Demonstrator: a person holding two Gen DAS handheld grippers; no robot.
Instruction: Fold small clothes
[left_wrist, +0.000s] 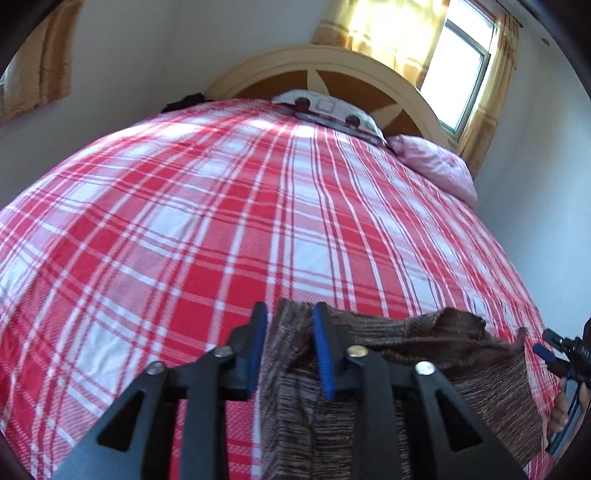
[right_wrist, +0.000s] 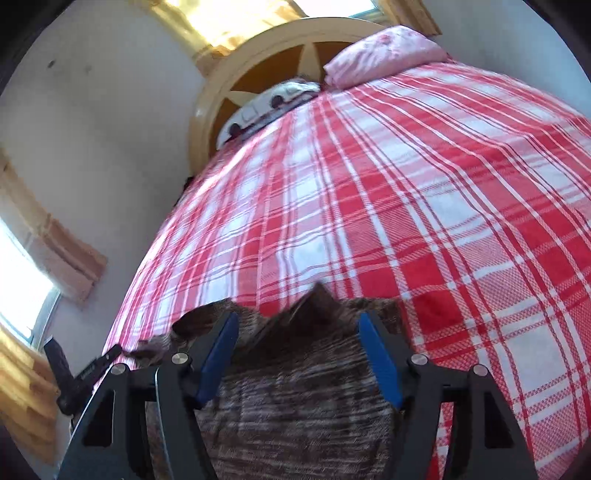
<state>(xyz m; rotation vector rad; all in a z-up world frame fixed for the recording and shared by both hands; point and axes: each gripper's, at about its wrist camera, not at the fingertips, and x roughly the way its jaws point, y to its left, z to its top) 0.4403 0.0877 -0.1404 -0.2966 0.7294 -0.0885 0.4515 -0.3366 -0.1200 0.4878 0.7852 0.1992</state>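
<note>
A brown striped knit garment (left_wrist: 424, 354) lies crumpled near the front edge of the bed. In the left wrist view my left gripper (left_wrist: 289, 310) stands open over the garment's left end. Cloth lies between its blue pads (left_wrist: 325, 362), which do not press on it. My right gripper (left_wrist: 545, 347) shows at the far right edge of that view, held by a hand (left_wrist: 557, 410). In the right wrist view my right gripper (right_wrist: 299, 317) is open wide over the garment (right_wrist: 295, 398). A raised peak of cloth sits between its fingertips. The left gripper (right_wrist: 85, 373) is at the lower left there.
A red and white plaid bedspread (left_wrist: 221, 221) covers the whole bed. At its far end are a white printed pillow (left_wrist: 328, 110), a pink pillow (left_wrist: 436, 162) and a curved wooden headboard (left_wrist: 332, 62). Windows with yellow curtains (left_wrist: 491, 92) and white walls flank the bed.
</note>
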